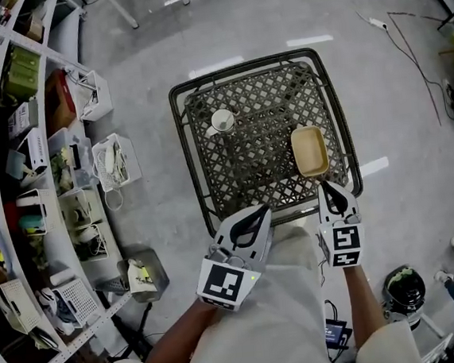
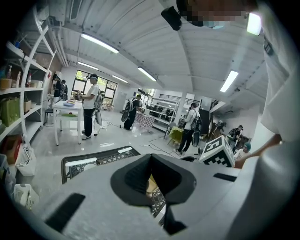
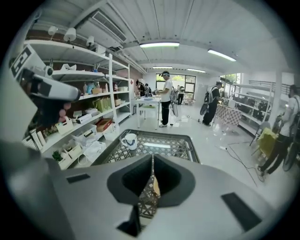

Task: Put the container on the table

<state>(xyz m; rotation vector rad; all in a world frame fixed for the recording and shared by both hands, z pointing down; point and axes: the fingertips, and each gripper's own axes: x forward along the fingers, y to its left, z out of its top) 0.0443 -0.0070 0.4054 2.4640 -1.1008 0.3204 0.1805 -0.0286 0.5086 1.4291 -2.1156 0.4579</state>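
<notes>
A shallow tan container (image 1: 309, 150) rests on the right side of the black lattice table (image 1: 182, 125), with no gripper on it. My right gripper (image 1: 329, 184) sits just in front of the container, at the table's near edge, shut and empty. Further left along the same edge is my left gripper (image 1: 260, 211), likewise shut and empty. In the right gripper view the jaws (image 3: 152, 157) meet in a line, and a sliver of the container (image 3: 155, 187) shows below them. The left gripper view has its shut jaws (image 2: 150, 157) over the table (image 2: 93, 159).
A white cup (image 1: 222, 120) stands on the table's far left part. Shelves with bins and baskets (image 1: 44, 194) run down the left side. Cables (image 1: 414, 55) lie on the floor at right. Several people stand by a white table (image 3: 149, 105) in the distance.
</notes>
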